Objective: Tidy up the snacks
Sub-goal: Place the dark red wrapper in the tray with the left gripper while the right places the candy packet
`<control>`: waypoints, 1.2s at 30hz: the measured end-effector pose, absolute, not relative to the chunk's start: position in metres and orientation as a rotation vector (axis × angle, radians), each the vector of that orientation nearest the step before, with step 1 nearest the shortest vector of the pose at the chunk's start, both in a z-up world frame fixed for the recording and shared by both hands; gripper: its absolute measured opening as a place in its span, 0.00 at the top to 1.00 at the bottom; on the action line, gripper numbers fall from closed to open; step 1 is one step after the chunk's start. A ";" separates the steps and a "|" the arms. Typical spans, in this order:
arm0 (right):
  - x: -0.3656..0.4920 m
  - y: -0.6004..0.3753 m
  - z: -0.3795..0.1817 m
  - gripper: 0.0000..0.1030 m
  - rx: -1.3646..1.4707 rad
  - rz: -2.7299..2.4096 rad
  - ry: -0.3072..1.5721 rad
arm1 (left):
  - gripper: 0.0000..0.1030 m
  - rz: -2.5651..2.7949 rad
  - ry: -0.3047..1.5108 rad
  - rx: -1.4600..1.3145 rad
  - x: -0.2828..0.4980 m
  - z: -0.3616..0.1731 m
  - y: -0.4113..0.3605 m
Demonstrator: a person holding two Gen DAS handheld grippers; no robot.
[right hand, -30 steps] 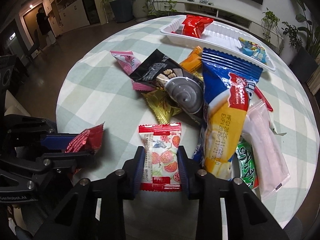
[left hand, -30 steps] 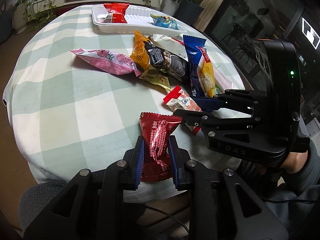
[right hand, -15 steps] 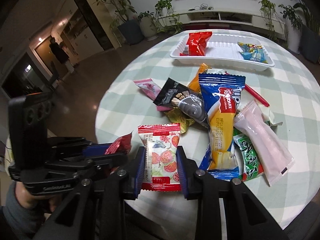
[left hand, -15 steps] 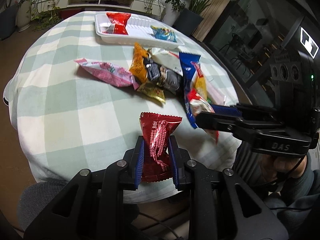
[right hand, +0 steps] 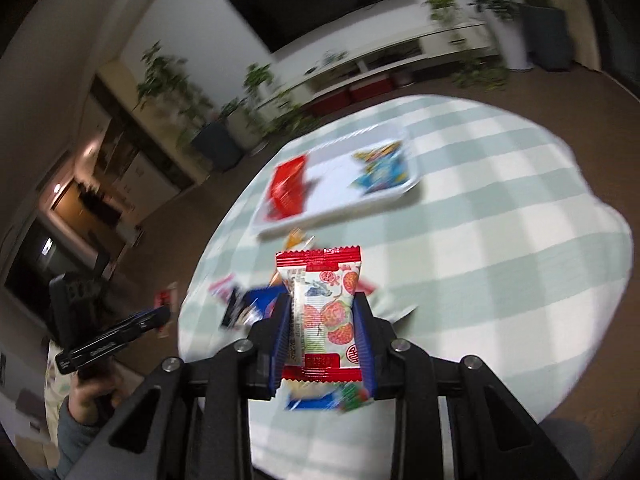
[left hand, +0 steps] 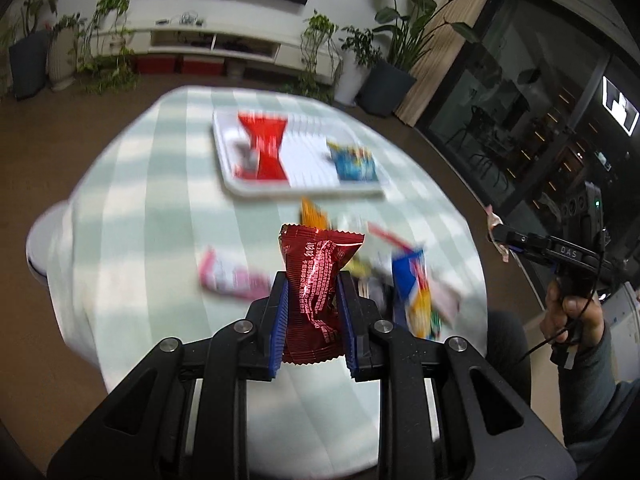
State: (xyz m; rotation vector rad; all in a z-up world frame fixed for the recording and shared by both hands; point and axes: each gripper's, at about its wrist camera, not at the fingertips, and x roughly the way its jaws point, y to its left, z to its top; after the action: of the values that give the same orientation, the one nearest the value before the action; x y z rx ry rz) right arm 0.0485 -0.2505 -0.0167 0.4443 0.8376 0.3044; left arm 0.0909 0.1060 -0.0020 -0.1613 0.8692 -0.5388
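Note:
My left gripper [left hand: 313,322] is shut on a dark red foil packet [left hand: 316,292], held upright above the near side of the table. My right gripper [right hand: 322,330] is shut on a white packet with red ends and fruit pictures [right hand: 322,312], also lifted off the cloth. A white tray [left hand: 304,190] at the far side holds a red packet [left hand: 262,148] and a blue packet [left hand: 354,162]. The same tray [right hand: 340,210] shows tilted in the right wrist view. A loose pile of snacks [left hand: 412,292] lies between the tray and me.
The round table wears a green and white checked cloth [left hand: 132,240]. A pink packet [left hand: 232,278] lies left of the pile. The other gripper and a hand [left hand: 572,308] hover off the table's right edge. Potted plants and a low cabinet stand behind.
Both grippers have risen and pulled back from the table with their packets. The right gripper has rolled, so its view of the tray now tilts. The table looks smaller and blurred.

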 end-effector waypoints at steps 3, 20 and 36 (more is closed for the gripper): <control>0.070 -0.282 -0.003 0.69 0.454 0.224 0.788 | 0.79 -0.548 0.867 -0.128 0.134 0.017 0.093; 0.257 -0.228 0.004 0.69 0.246 0.304 0.862 | 0.79 -0.517 1.016 0.114 0.325 -0.014 -0.026; 0.304 -0.185 -0.073 0.69 0.032 0.257 0.999 | 0.77 -0.483 1.099 0.200 0.356 -0.094 -0.054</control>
State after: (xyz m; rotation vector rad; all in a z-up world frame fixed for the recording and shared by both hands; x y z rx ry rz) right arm 0.3038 -0.1854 -0.0727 0.0317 0.9992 0.2571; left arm 0.3563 -0.0537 -0.0936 0.2002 1.0990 -0.4830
